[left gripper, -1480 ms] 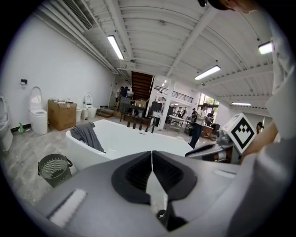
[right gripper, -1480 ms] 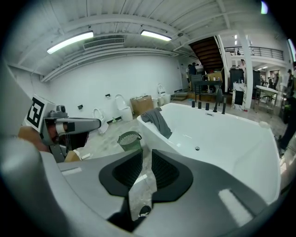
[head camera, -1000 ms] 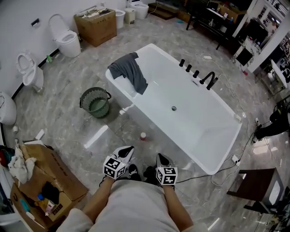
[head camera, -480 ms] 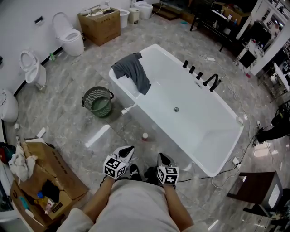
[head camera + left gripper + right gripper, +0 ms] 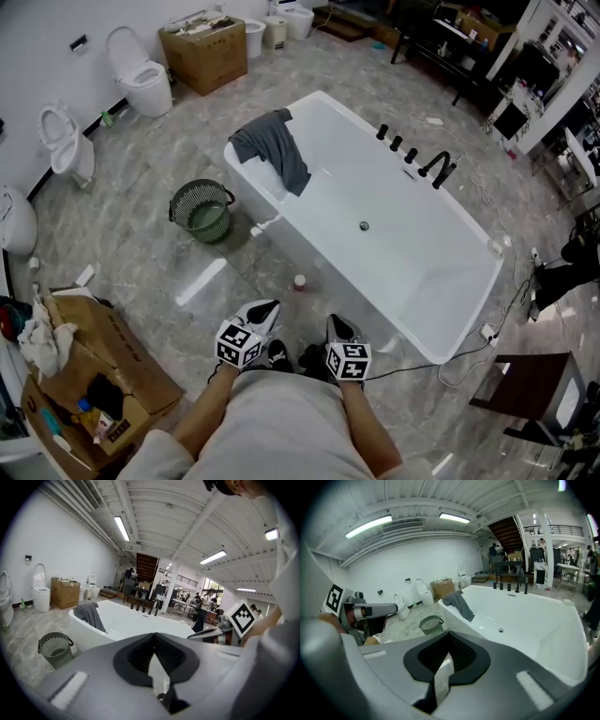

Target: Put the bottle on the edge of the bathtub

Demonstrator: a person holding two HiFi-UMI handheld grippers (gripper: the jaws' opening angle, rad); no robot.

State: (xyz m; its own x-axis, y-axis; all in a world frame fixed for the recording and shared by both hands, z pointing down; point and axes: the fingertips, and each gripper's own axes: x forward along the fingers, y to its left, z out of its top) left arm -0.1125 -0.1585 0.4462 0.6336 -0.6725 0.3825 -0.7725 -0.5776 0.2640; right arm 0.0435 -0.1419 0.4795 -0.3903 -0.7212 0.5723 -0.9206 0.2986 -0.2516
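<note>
Moved nothing since a second ago. Kept left gripper (image 5: 262, 311) and right gripper (image 5: 336, 328) closed tight, holding nothing. Left the bottle (image 5: 299, 281) on the floor (image 5: 141, 206), just beside the bathtub (image 5: 412, 244). Had not grabbed or lifted it yet.

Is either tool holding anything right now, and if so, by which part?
Nothing is held. The left tool and right tool are both shut and empty; the bottle sits on the floor beside the bathtub.
</note>
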